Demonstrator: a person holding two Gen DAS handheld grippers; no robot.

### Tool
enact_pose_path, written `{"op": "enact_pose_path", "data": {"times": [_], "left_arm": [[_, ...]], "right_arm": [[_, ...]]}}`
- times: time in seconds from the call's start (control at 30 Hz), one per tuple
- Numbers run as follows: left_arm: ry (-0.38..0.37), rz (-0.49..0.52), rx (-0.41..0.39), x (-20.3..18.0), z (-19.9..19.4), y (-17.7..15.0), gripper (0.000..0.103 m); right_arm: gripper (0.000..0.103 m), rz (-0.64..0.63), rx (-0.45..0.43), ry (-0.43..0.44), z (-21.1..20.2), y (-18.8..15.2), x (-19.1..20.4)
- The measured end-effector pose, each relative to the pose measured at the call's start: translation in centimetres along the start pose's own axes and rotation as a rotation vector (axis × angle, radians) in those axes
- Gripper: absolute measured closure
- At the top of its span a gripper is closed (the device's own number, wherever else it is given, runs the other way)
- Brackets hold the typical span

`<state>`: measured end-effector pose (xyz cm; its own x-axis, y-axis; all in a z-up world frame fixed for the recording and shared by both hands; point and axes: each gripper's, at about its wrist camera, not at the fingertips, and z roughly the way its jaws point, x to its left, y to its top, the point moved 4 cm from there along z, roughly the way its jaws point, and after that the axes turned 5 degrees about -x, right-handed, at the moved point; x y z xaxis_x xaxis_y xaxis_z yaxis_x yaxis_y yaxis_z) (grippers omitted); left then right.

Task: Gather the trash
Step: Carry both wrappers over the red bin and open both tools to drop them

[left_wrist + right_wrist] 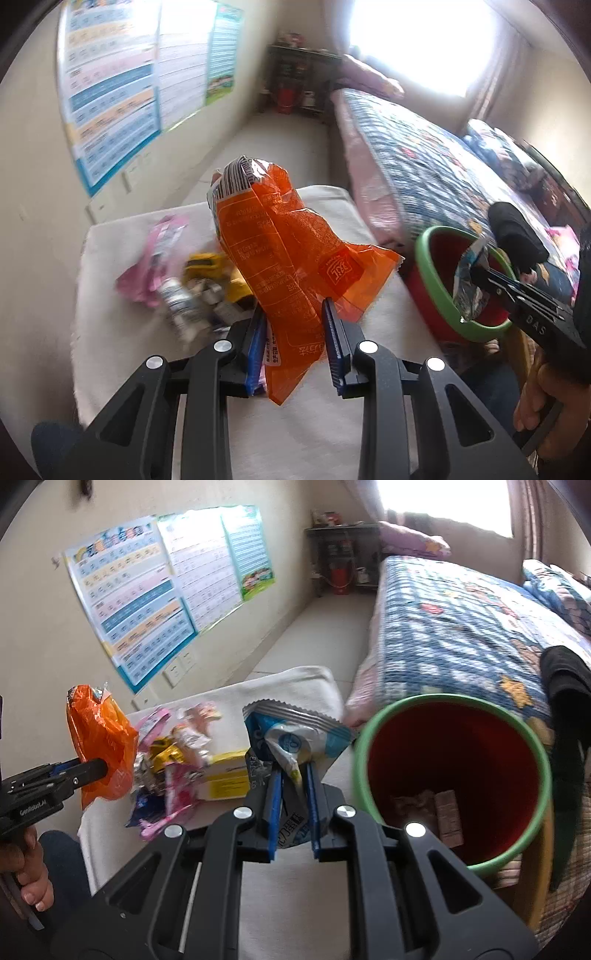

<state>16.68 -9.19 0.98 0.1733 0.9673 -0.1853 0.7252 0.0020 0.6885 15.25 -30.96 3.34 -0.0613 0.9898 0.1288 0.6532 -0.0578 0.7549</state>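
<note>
Now the left gripper [295, 328] is pinching the light, crinkly orange wrapper [280, 251] mid-frame, while the right gripper [293, 794] is clamping the blue-white wrapper [291, 738] beside the bin [424, 705]

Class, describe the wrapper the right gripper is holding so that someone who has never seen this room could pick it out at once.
Start at the bed and find the red bin with a green rim beside it. Just left of that rim, the right gripper pinches a blue-and-white wrapper with a serrated silver top edge. Its neighbours are pink and yellow, and the left gripper holds an orange wrapper.
</note>
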Motion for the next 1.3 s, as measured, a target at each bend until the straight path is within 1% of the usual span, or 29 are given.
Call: {"op": "enact_pose_path", "data": {"times": [0.33,0.7,1.0,1.3], "left_arm": [[-0.101,0.119,0.020,-8.3,2.5,1.8,0.076],[-0.188,0.217,0.056,-16.6,4.9,2.2,0.076],[-0.227,0.272,0.078,-21.0,6.5,2.1,0.076],[-0.238,0.313,0.123,-23.2,8.2,0.9,0.076]], "right_arm": [[0.090,0.054,-0.043,-0.104,-2.1,1.4,-6.8],[0.090,0.121,-0.054,-0.174,-3.6,1.3,-13.3],[0.090,0.156,-0.055,-0.202,-4.1,1.3,-16.8],[0.090,0.199,-0.047,-0.197,-3.2,0.8,-19.0]]}}
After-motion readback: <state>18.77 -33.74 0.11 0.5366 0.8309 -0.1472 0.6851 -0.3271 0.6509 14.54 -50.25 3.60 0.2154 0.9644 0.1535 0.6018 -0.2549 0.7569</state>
